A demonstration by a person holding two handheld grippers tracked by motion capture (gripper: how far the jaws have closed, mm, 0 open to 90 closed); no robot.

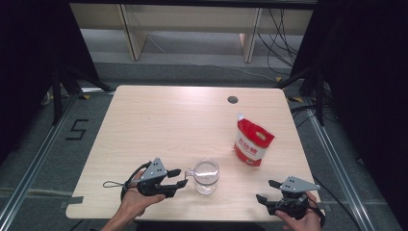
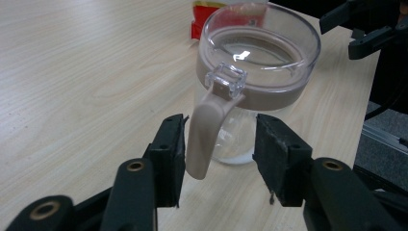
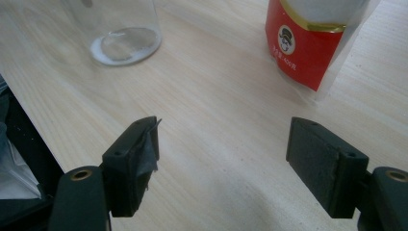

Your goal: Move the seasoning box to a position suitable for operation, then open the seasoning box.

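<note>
A clear glass jar [image 1: 207,176] with a clear lid and a beige handle [image 2: 206,134] stands near the table's front edge. My left gripper [image 1: 179,177] is open, its jaws on either side of the handle without clamping it [image 2: 219,154]. A red and white pouch [image 1: 252,141] stands upright to the right of the jar; the right gripper view shows its red lower part [image 3: 308,43]. My right gripper [image 1: 267,190] is open at the front right corner, with nothing between its jaws [image 3: 221,154]. The jar's base [image 3: 122,36] appears at the upper left of the right gripper view.
The light wooden table [image 1: 159,120] has a round cable hole [image 1: 233,100] near its far edge. Its front edge lies just under both hands. Beyond the table are a grey floor, wooden furniture legs and loose cables.
</note>
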